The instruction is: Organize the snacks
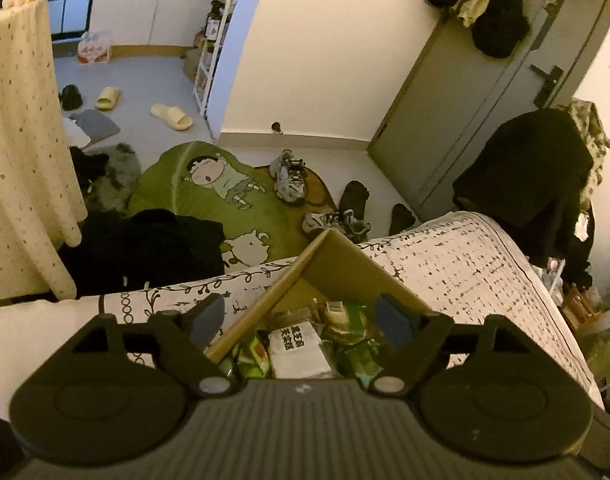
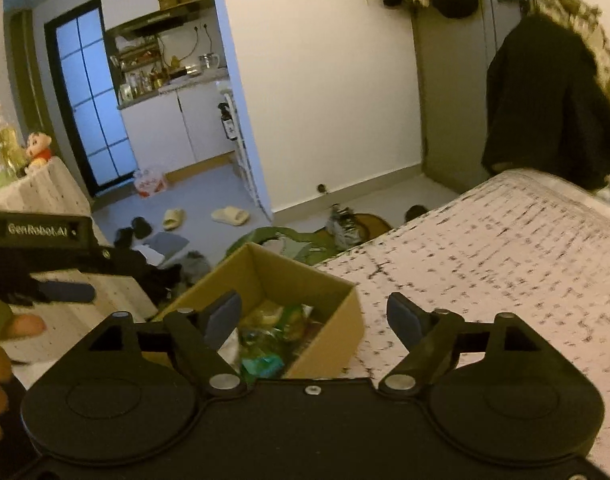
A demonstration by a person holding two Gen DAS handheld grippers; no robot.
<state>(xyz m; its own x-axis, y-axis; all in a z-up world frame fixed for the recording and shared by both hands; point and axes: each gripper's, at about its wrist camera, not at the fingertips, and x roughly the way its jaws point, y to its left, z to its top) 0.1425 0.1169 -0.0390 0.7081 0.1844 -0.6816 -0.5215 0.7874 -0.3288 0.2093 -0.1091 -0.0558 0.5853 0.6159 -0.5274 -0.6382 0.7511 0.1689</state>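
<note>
A brown cardboard box (image 1: 345, 268) stands on the bed near its foot corner, and it holds several snack packets, mostly green, plus a white packet with black lettering (image 1: 295, 350). My left gripper (image 1: 301, 322) hovers open just above the box, with nothing between its fingers. From the right wrist view the same box (image 2: 317, 292) lies below and ahead, green packets (image 2: 265, 332) showing inside. My right gripper (image 2: 317, 320) is open and empty, straddling the box's right wall. The left gripper (image 2: 65, 292) enters that view at the left edge, held by a hand.
The bed's patterned cover (image 1: 465, 264) stretches right of the box. On the floor beyond lie a green cartoon rug (image 1: 209, 196), sneakers (image 1: 291, 176), slippers (image 1: 171, 116) and dark clothes (image 1: 145, 248). A dark coat (image 2: 545, 104) hangs past the bed's far corner.
</note>
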